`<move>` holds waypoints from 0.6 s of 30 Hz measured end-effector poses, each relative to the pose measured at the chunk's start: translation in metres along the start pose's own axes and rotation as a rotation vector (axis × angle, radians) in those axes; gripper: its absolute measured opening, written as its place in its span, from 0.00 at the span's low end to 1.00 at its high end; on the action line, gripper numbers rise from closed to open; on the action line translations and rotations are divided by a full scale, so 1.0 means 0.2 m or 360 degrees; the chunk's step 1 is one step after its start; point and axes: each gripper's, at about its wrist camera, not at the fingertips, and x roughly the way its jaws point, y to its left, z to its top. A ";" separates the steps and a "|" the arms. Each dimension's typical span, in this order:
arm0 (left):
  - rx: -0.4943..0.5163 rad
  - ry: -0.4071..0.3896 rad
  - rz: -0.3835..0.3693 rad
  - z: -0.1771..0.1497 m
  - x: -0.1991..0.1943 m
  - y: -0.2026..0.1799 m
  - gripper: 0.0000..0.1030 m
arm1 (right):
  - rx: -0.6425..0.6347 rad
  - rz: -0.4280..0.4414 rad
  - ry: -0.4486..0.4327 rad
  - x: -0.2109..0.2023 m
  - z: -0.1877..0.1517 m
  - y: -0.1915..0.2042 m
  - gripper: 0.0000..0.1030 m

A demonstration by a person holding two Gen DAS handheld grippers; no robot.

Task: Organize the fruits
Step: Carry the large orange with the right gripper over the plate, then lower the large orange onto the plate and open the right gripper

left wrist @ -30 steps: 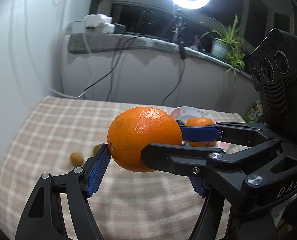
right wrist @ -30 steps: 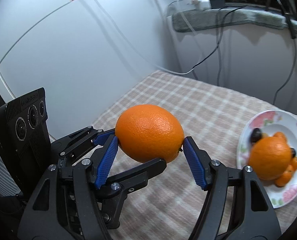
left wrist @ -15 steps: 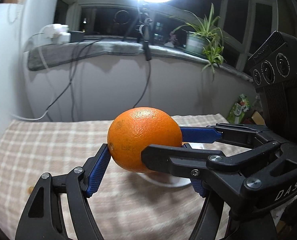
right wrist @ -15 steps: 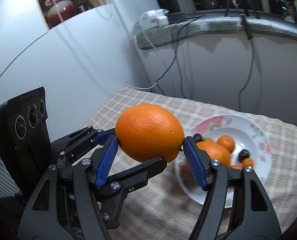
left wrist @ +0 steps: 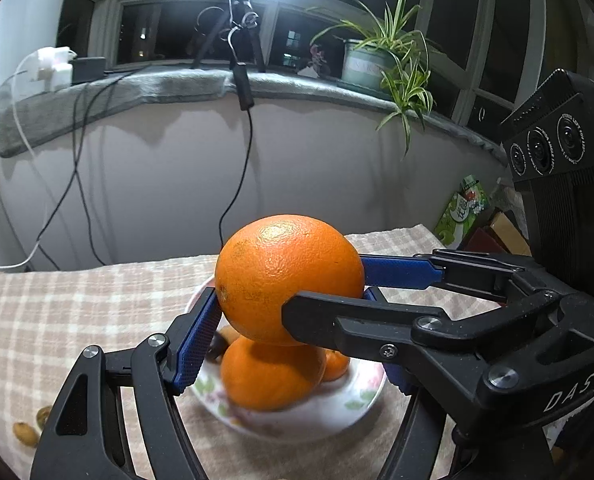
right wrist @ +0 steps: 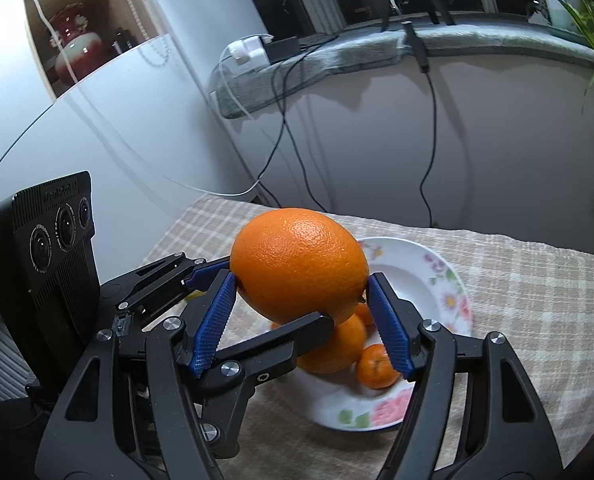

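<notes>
A large orange (left wrist: 289,276), round, bright and pebbled with a small stem scar, sits clamped from two directions at once. The left gripper (left wrist: 293,312) presses its blue ribbed pads against the fruit's sides, and the right gripper (right wrist: 301,312) does the same, its pads bearing on both flanks. The fruit hangs in the air above a white floral plate (right wrist: 437,276), which already holds another orange (left wrist: 271,376) and small mandarins (right wrist: 377,366).

The plate rests on a beige checked cloth (left wrist: 57,320) near the tabletop's far edge, close to the wall. At the cloth's left edge lie two small brown fruits (left wrist: 25,432); the cloth to the plate's right is bare in the right wrist view. Past the far right corner stands a green carton (left wrist: 463,210), its print unreadable. The gripper body at right reads "DAS".
</notes>
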 end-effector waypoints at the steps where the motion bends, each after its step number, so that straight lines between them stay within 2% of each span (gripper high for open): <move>1: 0.0002 0.0006 -0.0003 0.01 0.01 0.00 0.70 | 0.0009 -0.0004 -0.0001 0.00 0.00 -0.02 0.68; 18: 0.0031 0.0136 -0.0019 0.07 0.26 -0.04 0.70 | 0.0124 -0.0020 0.0029 0.09 0.03 -0.25 0.68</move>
